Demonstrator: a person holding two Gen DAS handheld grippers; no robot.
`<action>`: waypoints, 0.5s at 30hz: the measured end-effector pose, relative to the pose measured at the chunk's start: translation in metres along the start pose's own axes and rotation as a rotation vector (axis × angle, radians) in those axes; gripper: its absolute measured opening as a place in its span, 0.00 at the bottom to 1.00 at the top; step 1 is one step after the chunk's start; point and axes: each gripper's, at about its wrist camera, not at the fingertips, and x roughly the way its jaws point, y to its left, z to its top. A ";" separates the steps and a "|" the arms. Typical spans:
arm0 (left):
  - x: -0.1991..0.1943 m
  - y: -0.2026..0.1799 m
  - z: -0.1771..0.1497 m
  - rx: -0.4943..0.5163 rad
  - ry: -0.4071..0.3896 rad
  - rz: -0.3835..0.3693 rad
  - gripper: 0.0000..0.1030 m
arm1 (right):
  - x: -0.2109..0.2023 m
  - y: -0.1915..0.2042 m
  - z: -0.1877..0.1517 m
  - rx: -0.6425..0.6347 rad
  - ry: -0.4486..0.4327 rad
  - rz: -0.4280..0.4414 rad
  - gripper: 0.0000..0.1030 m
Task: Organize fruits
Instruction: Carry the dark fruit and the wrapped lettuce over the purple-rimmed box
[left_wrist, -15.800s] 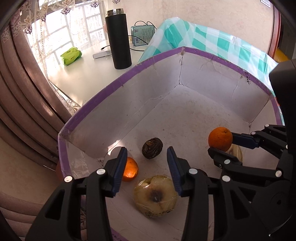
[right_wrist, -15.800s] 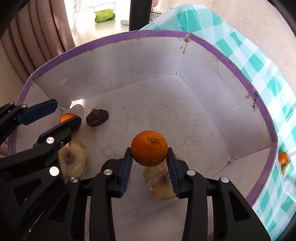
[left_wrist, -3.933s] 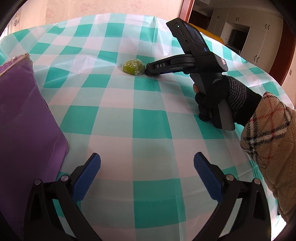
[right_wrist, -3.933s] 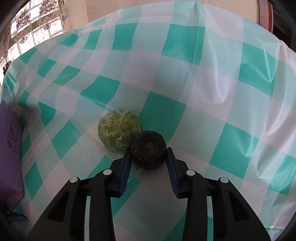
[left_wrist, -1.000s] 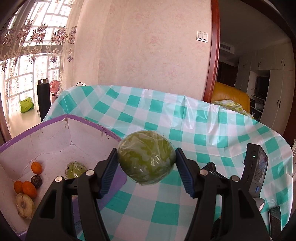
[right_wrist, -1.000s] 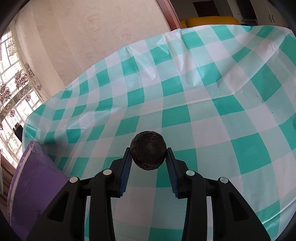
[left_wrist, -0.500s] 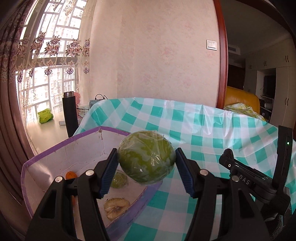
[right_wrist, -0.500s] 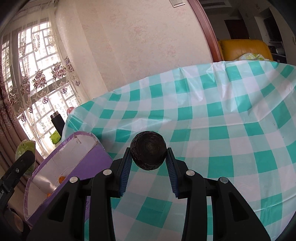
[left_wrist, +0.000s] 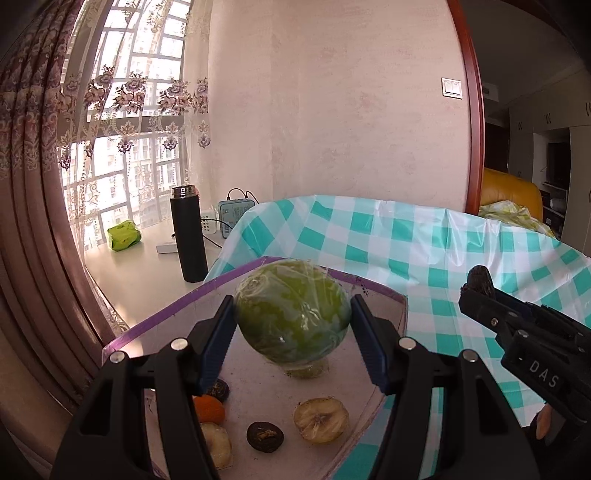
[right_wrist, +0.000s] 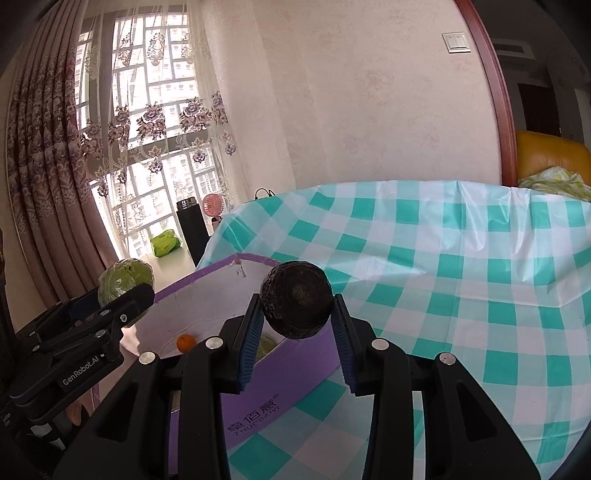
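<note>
Above the purple-rimmed box (left_wrist: 184, 302), left gripper (left_wrist: 293, 334) clamps a plastic-wrapped green fruit (left_wrist: 291, 310); right gripper (right_wrist: 295, 328) clamps a wrinkled dark fruit (right_wrist: 295, 304).

Both loaded tongs have swung from tablecloth to the purple box (left_wrist: 177, 306).

The wrapped green fruit (left_wrist: 293, 310) hides most of another green fruit (left_wrist: 308, 370) behind it.

Our left gripper (left_wrist: 291, 338) points a little downward, and its jaws squeeze the sides of a green fruit (left_wrist: 292, 310). Our right gripper (right_wrist: 295, 325) is just beside it, tipped down the same way, jaws tight on a dark round fruit (right_wrist: 295, 304).
</note>
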 end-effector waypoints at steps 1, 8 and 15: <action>0.001 0.005 0.000 0.002 0.007 0.007 0.61 | 0.001 0.006 0.000 -0.008 0.004 0.009 0.37; 0.018 0.030 -0.011 0.046 0.088 0.020 0.61 | 0.018 0.050 0.000 -0.088 0.045 0.063 0.37; 0.037 0.051 -0.023 0.040 0.168 0.041 0.61 | 0.041 0.079 -0.007 -0.144 0.109 0.082 0.37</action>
